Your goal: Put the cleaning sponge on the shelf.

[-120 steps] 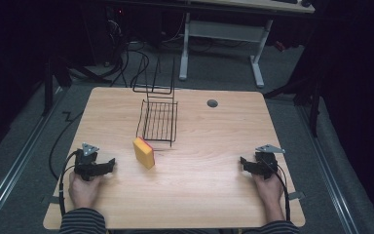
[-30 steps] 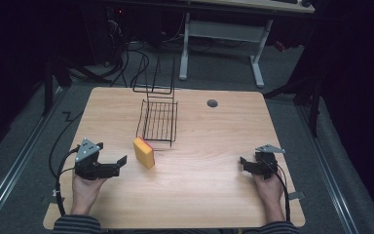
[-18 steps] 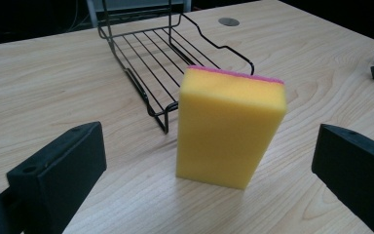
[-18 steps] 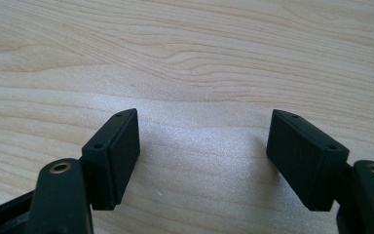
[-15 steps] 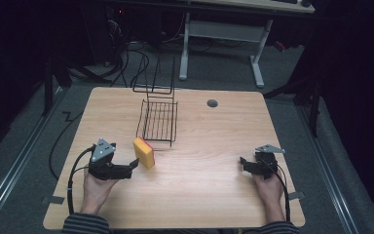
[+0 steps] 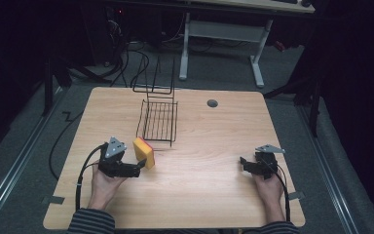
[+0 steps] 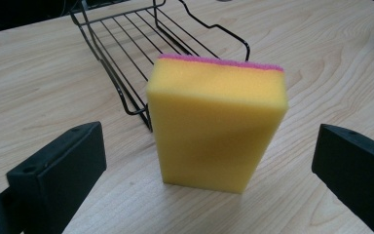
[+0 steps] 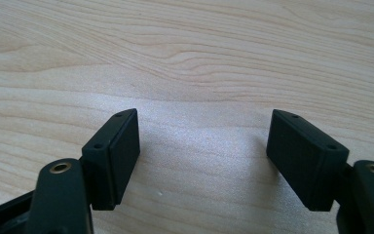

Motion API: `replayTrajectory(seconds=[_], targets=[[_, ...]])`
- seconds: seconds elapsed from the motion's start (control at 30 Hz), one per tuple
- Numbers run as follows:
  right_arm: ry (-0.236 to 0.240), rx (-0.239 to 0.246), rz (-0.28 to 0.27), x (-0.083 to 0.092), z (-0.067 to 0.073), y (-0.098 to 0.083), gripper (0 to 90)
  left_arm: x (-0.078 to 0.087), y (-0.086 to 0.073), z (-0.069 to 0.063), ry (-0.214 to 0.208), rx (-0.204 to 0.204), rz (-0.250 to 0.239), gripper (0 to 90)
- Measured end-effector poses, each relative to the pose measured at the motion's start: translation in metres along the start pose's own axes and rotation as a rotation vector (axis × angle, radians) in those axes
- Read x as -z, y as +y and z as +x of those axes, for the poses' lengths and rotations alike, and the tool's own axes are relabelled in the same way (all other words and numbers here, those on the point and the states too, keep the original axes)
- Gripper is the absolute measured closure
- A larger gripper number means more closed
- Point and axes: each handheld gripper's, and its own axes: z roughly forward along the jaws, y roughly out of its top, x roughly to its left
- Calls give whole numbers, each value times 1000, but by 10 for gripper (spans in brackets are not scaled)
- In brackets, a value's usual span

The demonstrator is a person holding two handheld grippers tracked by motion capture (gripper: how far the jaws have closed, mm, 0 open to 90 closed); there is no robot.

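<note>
Since four seconds ago your left gripper (image 6: 137, 167) has slid from the table's (image 6: 209, 195) left edge in toward the sponge (image 6: 144, 152); the right gripper (image 6: 244, 164) hasn't budged, and sponge and wire rack (image 6: 158, 121) sit where they were.

Status:
- Approach is basically done. In the left gripper view the jaws are spread wide, one each side of the sponge (image 7: 217, 127), with daylight on both sides. No contact yet, nothing gripped.
- Sponge stands on edge, yellow face toward you, pink scrub layer on the far side. It's left of the table's middle, closer to the near edge than the far one, just in front of the rack's near end; can't tell if it touches the wire.
- Rack (image 7: 146, 44) is empty, running from behind the sponge toward the far edge.
- Right gripper (image 8: 204, 151) is parked near the right edge, jaws apart over bare wood, holding nothing.

Left to do, my read: push the left gripper a bit further so the pads overlap the sponge's sides, close, lift. Probable destination is the rack. So roughly the reach is finished; grasp, carry and placement all remain.
</note>
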Motion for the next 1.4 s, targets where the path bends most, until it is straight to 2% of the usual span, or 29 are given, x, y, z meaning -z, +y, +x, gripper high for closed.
replayTrajectory(seconds=[0.4, 0.83, 1.03, 1.4], targets=[[0, 0, 0, 0, 0, 0, 284, -15, -1, 2, -13, 12, 31, 0], [0, 0, 0, 0, 0, 0, 284, -35, -3, 3, -6, 13, 66, 5], [0, 1, 0, 0, 0, 0, 284, -40, -4, 1, -3, 9, 57, 64], [0, 1, 1, 0, 0, 0, 283, -45, -6, 0, -5, -4, 40, 224]])
